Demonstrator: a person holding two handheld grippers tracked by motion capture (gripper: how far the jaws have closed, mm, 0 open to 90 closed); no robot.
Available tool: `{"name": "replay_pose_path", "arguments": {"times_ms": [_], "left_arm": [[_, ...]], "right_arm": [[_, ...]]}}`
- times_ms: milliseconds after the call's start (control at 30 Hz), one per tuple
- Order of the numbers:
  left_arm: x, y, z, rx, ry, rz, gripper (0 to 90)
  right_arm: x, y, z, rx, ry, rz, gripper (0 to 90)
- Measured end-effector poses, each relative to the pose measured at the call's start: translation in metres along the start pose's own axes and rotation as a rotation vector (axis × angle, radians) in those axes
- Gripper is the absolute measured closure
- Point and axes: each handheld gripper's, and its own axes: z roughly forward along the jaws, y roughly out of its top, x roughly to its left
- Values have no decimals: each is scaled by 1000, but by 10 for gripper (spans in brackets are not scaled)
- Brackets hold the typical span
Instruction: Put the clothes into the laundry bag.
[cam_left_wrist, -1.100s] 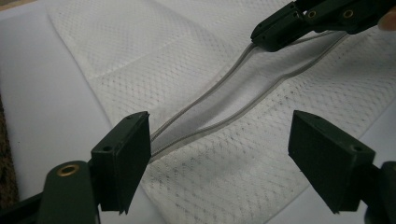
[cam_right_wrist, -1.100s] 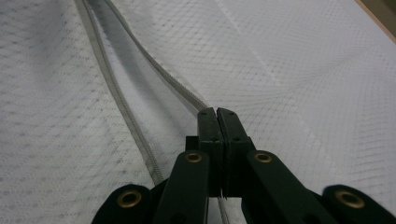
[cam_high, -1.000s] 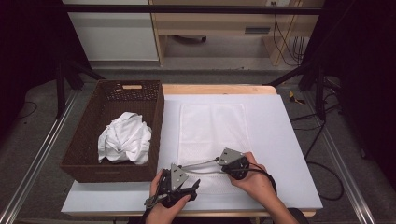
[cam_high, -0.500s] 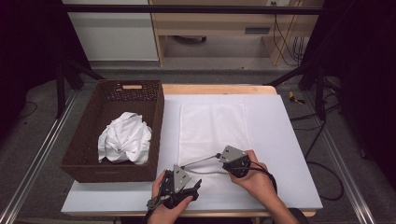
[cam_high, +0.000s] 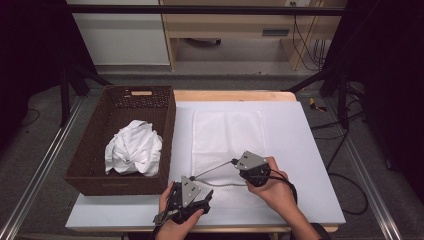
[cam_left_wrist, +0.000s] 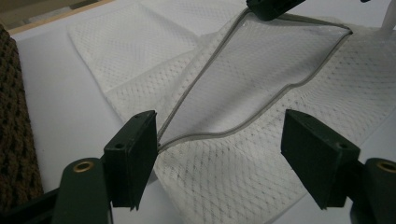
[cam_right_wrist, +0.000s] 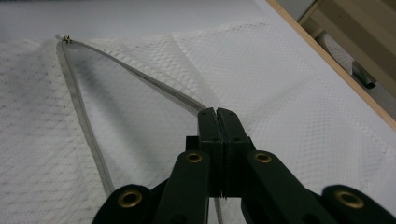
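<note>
The left gripper view alone shows the flat white mesh laundry bag pulled open, its grey zipper edge lifted. One bag lies on the white table. Right gripper clamps that edge; left gripper stands open around it. One brown wicker basket holds one crumpled white cloth.

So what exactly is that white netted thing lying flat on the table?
It looks like a white mesh laundry bag, lying flat on the white table right of the brown wicker basket. A grey zipper edge runs along its opening, which gapes in a long wedge. The right hand-held gripper is shut on the upper edge of the opening, lifting it. The left hand-held gripper is open, with one jaw against the zipper edge at the opening's near end.
</note>
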Motion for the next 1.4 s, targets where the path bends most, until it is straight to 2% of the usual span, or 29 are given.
{"name": "replay_pose_path", "arguments": {"times_ms": [267, 700, 867, 933, 1000, 1100, 1133, 1167, 1233, 1267, 1300, 1333, 1367, 1400], "left_arm": [[0, 1, -4, -4, 3, 3, 278], [5, 4, -8, -22, 14, -14, 278], [6, 8, -12, -37, 4, -20, 275], [6, 13, -14, -34, -15, -14, 261], [6, 21, -19, -9, -39, 10, 222], [10, 38, -30, 5, -67, 19, 154], [13, 44, -35, 5, -62, 37, 132], [13, 44, -35, 5, -62, 37, 114], [25, 65, -53, 37, -27, 109, 81], [32, 72, -60, 42, -17, 123, 80], [32, 72, -60, 42, -17, 123, 80], [47, 85, -70, 56, 16, 151, 77], [47, 85, -70, 56, 16, 151, 74], [59, 94, -75, 81, 35, 174, 74]], "right_arm": [[-3, 9, -6, -21, 0, 10, 900], [-8, 24, -11, -61, -2, 25, 900], [-8, 28, -13, -72, -12, 30, 900], [-9, 29, -14, -82, -11, 32, 900], [-8, 29, -15, -85, -7, 28, 900], [-8, 28, -15, -81, -7, 23, 900], [-9, 27, -15, -80, -6, 22, 900], [-9, 27, -15, -80, -6, 22, 900], [-9, 25, -15, -78, -6, 23, 900], [-8, 24, -14, -76, -5, 24, 900], [-9, 23, -15, -75, -1, 22, 900], [-9, 23, -15, -75, 1, 20, 900], [-9, 22, -15, -75, 1, 23, 900], [-9, 22, -15, -75, 1, 23, 900]]}}
